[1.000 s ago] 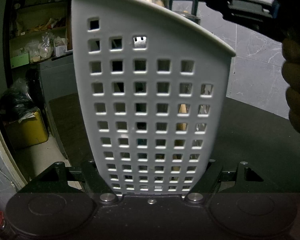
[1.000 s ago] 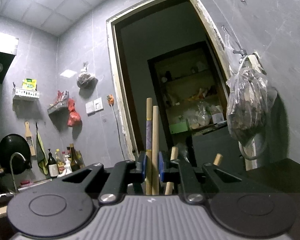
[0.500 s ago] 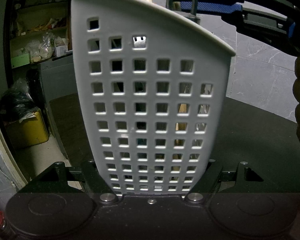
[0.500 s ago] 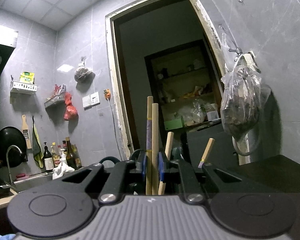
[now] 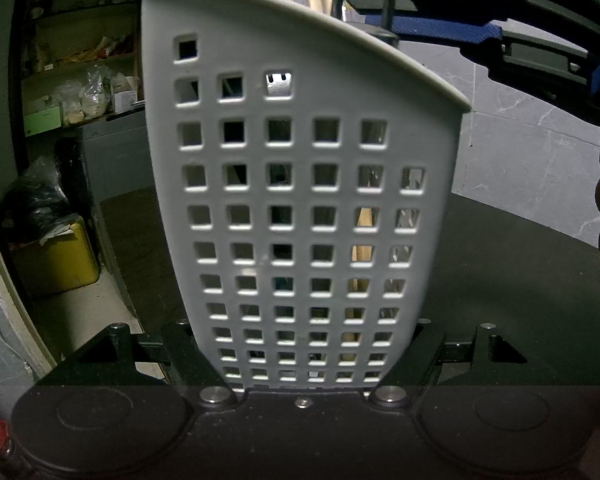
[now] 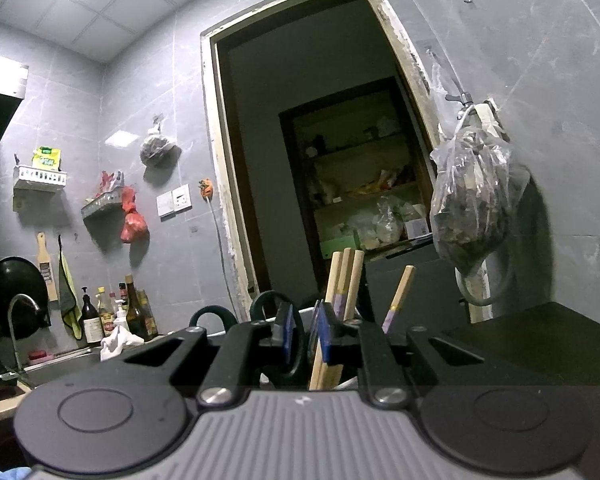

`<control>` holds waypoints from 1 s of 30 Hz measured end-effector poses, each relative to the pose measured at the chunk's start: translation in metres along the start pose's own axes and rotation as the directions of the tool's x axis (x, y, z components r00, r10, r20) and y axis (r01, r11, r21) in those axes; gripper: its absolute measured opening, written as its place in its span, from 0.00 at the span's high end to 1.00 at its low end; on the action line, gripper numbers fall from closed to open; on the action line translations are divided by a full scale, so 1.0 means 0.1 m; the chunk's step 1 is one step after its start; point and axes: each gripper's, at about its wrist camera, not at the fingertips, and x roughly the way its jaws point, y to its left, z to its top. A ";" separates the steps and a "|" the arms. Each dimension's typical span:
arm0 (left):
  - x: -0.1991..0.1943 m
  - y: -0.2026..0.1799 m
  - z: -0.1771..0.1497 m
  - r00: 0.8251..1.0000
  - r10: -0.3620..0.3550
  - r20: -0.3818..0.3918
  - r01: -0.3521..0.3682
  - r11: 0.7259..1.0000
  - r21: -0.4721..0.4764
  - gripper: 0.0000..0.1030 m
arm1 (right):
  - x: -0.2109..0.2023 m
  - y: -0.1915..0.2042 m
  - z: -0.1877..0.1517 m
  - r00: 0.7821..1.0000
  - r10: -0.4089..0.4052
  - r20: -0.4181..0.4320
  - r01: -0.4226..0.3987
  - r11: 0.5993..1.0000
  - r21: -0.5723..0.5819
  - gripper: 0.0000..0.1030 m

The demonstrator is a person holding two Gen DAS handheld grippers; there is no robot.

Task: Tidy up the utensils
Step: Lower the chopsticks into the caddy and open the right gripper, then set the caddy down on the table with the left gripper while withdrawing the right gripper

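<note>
White plastic filled the left gripper's [image 5: 300, 380] view: the perforated holder [image 5: 300, 200] stood upright on the dark counter [image 5: 520, 280], pinched at its base between that gripper's two fingers. If that pinch slackened, I judged the tall holder could tip and spill everything in it. Above its rim hung the right gripper [image 6: 304, 340], pointing level, its blue pads [image 6: 286, 332] opening. Wooden chopsticks [image 6: 344, 280] leaned just right of its gap, their tops above the pads, their lower ends down in the holder; whether a pad touched them I could not tell. Drawn back carelessly, the pads might snag them and drag them out. A dark loop handle [image 6: 278, 312] stood between the fingers too, and could catch on them.
</note>
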 end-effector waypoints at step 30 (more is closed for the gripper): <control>-0.50 -0.08 -0.09 0.995 0.060 0.079 -0.058 0.998 -0.026 0.01 | -0.66 0.12 -0.15 0.993 -0.110 0.041 0.108 0.993 0.047 0.04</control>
